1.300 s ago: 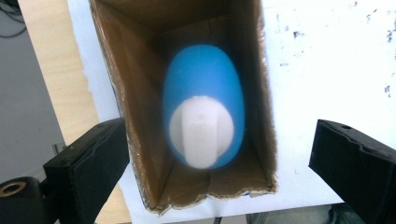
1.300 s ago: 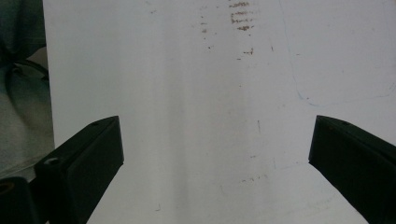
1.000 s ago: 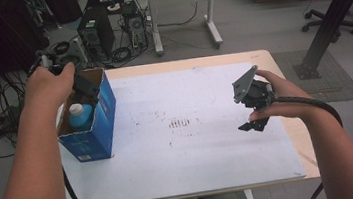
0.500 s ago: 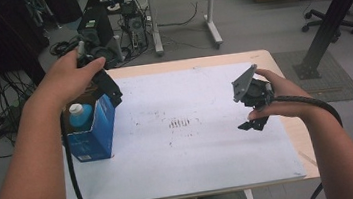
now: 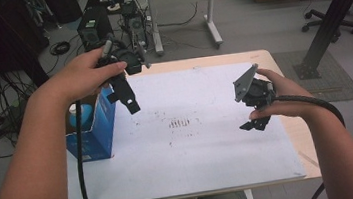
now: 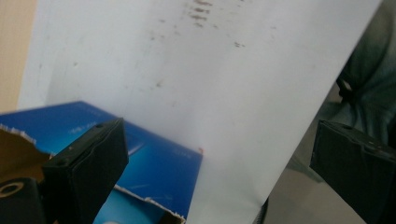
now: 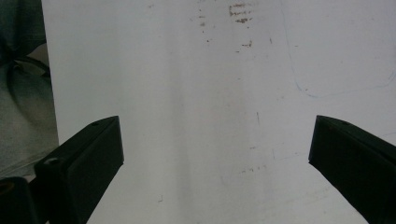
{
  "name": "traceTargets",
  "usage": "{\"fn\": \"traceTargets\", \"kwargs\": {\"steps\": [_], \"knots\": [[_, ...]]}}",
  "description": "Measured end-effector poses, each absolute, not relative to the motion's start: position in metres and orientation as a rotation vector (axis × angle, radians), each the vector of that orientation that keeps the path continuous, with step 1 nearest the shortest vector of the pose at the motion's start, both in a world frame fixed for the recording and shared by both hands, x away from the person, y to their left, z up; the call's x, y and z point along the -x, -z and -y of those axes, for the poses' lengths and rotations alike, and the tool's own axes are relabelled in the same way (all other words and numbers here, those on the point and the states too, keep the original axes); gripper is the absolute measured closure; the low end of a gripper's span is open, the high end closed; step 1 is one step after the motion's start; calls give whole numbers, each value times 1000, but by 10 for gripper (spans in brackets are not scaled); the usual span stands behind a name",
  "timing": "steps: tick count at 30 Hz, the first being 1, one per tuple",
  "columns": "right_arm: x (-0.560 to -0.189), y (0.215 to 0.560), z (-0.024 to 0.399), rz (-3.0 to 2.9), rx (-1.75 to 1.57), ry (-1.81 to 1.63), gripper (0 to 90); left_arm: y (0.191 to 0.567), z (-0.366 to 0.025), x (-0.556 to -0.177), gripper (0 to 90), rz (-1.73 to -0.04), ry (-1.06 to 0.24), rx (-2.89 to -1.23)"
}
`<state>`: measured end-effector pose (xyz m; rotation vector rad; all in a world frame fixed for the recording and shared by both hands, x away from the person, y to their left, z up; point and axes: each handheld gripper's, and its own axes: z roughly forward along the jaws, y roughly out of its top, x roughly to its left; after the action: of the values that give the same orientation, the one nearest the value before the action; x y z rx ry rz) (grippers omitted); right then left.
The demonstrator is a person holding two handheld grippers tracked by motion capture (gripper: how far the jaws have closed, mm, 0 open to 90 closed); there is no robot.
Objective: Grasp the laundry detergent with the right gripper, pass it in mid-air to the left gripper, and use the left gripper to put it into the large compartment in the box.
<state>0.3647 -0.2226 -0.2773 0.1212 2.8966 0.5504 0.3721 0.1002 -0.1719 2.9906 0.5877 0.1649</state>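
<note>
I am holding my left gripper raised above the blue box, which is standing open-topped at the counter's left edge. The bottle with the blue cap is sitting upright inside, below and to the left of my left fingers, long axis vertical. Left fingers are spread wide, gripping nothing. My left hand is by far the nearer one. My right gripper is hovering near the counter's right edge, well apart from the box, its fingers also wide apart and empty. The box wall is hiding most of the bottle; I cannot tell its shape below the cap.
</note>
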Motion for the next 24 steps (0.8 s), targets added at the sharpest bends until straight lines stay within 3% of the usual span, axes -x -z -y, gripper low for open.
{"fn": "traceTargets", "kwargs": {"steps": [12,24], "knots": [[-373,281,225,-2937,-143,-520,33,176,-83,-375,48,-281,-7,-3013],[-373,276,232,-2935,-156,-500,34,169,-68,-371,47,-211,11,-3024]]}}
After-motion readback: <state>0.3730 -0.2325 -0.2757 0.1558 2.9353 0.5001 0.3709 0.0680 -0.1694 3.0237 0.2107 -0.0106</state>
